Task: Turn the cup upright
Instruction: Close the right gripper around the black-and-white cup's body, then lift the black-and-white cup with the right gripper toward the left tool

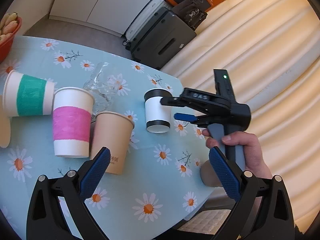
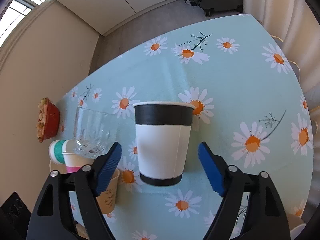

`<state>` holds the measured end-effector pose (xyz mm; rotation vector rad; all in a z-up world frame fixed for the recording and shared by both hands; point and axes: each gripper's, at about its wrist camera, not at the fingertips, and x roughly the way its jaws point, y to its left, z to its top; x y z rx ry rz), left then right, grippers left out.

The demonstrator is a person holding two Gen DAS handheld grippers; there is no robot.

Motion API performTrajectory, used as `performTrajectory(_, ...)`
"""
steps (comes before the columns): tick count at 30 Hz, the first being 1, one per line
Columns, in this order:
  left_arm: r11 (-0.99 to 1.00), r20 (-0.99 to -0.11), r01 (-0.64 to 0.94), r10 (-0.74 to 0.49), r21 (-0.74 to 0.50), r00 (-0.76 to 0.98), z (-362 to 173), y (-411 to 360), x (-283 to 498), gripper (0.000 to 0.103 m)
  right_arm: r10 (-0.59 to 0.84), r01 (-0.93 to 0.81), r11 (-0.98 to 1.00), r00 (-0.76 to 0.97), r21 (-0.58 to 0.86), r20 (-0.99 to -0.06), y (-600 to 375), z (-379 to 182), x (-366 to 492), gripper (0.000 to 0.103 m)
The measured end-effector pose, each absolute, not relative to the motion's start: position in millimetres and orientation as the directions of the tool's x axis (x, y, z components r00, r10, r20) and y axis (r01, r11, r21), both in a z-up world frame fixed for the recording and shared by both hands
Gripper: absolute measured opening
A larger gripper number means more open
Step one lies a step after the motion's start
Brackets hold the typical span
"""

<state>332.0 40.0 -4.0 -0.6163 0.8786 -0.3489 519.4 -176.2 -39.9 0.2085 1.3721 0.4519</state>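
Note:
A white paper cup with black bands (image 2: 163, 142) stands upright on the daisy tablecloth (image 2: 230, 92), rim up. My right gripper (image 2: 160, 168) is open, its blue pads on either side of the cup and apart from it. In the left wrist view the same cup (image 1: 157, 111) stands at mid table with my right gripper (image 1: 170, 108) around it. My left gripper (image 1: 160, 174) is open and empty above the near part of the table.
A pink-banded cup (image 1: 72, 122) and a tan cup (image 1: 112, 140) stand upright at left. A green-banded cup (image 1: 28, 95) lies on its side. A clear glass (image 1: 102, 86) stands behind them. A red bowl (image 2: 48, 120) sits at the table's left edge. Suitcases (image 1: 160, 40) stand beyond.

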Motion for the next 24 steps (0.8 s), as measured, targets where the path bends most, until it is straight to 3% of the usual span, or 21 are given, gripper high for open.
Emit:
performTrajectory(7, 0.773, -0.61, 0.032, -0.525, -0.634, 0.594, -1, 41, 338, 0.096, 0.391, -0.187, 0.909, 0.084, 0.371, -0.916, -168, -54, 530, 0.072)
performTrajectory(11, 0.776, -0.616, 0.023, -0.519, -0.63, 0.593, 0, 43, 340, 0.096, 0.387, -0.184, 0.911, 0.065, 0.37, -0.92, -166, -59, 531, 0.063)
performTrajectory(24, 0.758, -0.615, 0.003, -0.532, -0.653, 0.582, 3, 52, 331, 0.096, 0.445, -0.215, 0.877, 0.026, 0.43, -0.895, -167, -36, 499, 0.063)
